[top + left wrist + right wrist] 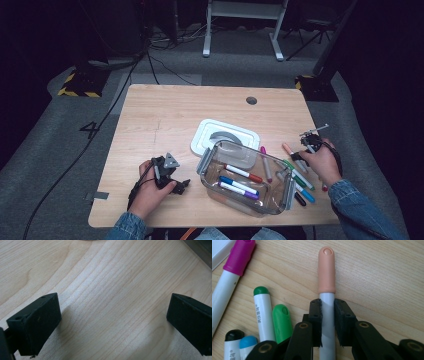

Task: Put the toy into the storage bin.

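Note:
My right gripper (327, 312) is shut on a white marker with a peach cap (327, 270); its pads press the barrel from both sides just below the cap. The marker lies low over the table, at the right of the clear box (287, 148). From above, the right gripper (298, 156) sits at the far end of a loose pile of markers. My left gripper (181, 186) rests on the wood left of the box, and its jaws (113, 315) stand wide open with bare table between them.
A clear box (250, 207) holds red, blue and purple markers. Its white lid (205, 135) lies behind it. Beside the held marker lie a magenta-capped marker (227, 290), two green ones (263, 315), a black one (233, 336) and a blue one (247, 342).

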Demonstrator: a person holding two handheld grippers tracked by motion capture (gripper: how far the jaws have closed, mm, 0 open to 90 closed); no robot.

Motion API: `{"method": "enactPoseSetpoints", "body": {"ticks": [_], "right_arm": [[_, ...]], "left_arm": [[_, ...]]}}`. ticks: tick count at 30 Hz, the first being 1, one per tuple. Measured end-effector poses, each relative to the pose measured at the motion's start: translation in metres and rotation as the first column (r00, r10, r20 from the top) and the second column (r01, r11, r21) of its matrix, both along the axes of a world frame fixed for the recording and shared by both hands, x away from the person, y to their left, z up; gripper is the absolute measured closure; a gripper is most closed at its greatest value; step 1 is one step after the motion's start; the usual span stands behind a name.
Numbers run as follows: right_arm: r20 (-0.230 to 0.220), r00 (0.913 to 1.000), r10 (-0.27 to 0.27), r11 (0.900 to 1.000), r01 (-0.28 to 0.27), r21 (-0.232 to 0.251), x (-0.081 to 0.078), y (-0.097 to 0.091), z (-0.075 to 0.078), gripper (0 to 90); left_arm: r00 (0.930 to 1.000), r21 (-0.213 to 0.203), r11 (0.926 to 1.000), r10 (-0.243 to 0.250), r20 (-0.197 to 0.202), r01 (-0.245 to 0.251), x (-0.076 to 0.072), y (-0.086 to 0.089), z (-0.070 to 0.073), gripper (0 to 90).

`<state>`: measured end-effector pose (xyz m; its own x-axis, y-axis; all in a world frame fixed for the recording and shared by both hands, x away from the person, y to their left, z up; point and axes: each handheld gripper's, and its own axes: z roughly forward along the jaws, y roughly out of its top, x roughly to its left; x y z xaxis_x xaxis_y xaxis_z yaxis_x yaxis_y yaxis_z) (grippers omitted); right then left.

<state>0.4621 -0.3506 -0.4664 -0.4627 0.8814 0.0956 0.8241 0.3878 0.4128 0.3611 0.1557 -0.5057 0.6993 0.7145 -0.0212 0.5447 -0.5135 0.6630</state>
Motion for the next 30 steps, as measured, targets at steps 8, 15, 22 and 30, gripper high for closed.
{"method": "enactPoseSetpoints", "body": {"ticks": [8,15,22,30], "right_arm": [[0.034,0.9994,0.004,0.9985,-0.006,0.054,-0.004,-0.001,0.020,77.1],[0.084,0.9944,0.064,0.9923,-0.073,0.100,-0.015,0.011,0.061,77.1],[0.124,0.9838,0.130,0.9838,-0.143,0.108,-0.026,0.028,0.096,77.1],[0.173,0.9549,0.241,0.9509,-0.268,0.154,-0.043,0.057,0.136,77.1]], "left_arm": [[1.0000,0.001,1.0000,0.000,0.000,0.000,0.000,0.000,0.000,0.0],[1.0000,0.001,1.0000,0.000,0.000,0.000,0.000,0.000,0.000,0.0],[1.0000,0.000,1.0000,-0.003,-0.001,0.003,0.000,0.000,0.000,0.0],[1.0000,0.000,1.0000,-0.003,0.000,0.003,0.000,0.000,0.000,0.0]]}}
